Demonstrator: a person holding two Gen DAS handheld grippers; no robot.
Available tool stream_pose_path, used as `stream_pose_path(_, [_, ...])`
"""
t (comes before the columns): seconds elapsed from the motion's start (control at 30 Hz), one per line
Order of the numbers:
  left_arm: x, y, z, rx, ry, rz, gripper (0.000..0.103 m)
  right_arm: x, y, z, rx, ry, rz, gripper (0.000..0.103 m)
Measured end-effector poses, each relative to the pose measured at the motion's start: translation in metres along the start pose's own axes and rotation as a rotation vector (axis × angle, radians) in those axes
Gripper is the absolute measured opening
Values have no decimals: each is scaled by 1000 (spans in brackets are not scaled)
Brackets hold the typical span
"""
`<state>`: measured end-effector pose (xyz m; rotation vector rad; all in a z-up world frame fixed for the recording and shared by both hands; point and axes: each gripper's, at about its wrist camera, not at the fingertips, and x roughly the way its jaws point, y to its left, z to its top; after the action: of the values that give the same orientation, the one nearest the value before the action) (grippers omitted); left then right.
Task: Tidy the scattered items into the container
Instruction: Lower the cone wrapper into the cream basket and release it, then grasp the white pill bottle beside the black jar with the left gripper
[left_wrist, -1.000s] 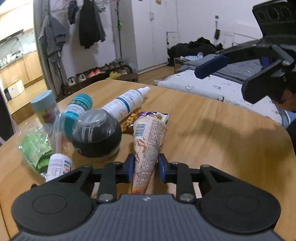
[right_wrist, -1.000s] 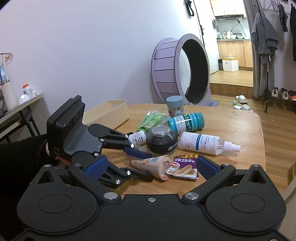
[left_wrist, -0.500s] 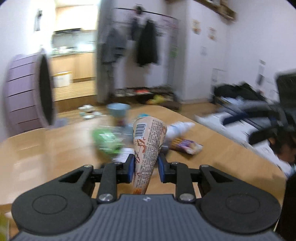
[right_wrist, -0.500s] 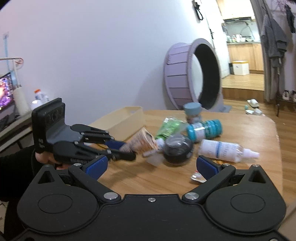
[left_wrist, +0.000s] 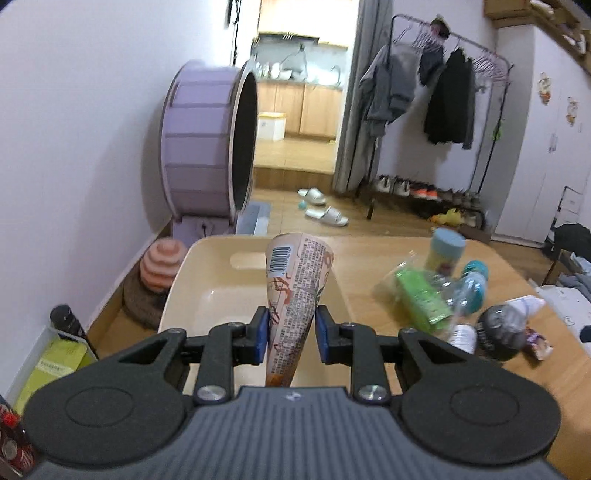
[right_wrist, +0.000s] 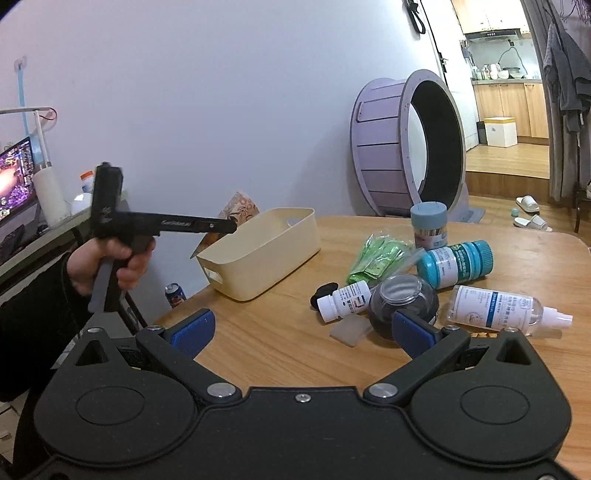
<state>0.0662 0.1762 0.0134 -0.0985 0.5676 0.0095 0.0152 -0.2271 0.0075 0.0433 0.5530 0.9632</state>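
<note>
Your left gripper (left_wrist: 290, 334) clamped on the cone wrapper (left_wrist: 297, 291) at frame centre above the cream bin (left_wrist: 177, 291), your right gripper (right_wrist: 301, 328) spread wide and empty at lower centre, bottles (right_wrist: 456, 263) scattered right on the table (right_wrist: 280, 347).

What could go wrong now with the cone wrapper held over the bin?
1. The left gripper pinches the cone wrapper only near its narrow end; it may slip out early.
2. In the right wrist view the cone sits near the cream bin's near end wall, so a release here might land outside.
</note>
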Motion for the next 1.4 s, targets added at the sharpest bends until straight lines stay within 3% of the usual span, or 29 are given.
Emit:
stream_pose_path(0.37, [42,4,-2,-12,102,49,26,15,0,0,-2,29,-18,103])
stream_pose_path(0.5, [44,0,-7,-15,176,-16,31,15,0,0,-4,36,-23,103])
stream_pose_path(0.73, [7,7,-11,-36,116,-2,34,13,0,0,-8,30,-26,103])
stream_pose_path(0.83, [-13,-1,-11,-35,72,-36,35,11,-2,0,-5,20,-40,103])
stream_pose_path(1.03, [-38,-48,-20,-10,43,-144,56,9,-13,0,21,11,-106,103])
stream_pose_path(1.3, [-18,-119,-47,224,0,-184,57,-3,-23,-1,58,-26,-147,103])
stream_pose_path(1.4, [-1,-128,-53,258,17,-191,53,-6,-22,-2,53,-29,-145,103])
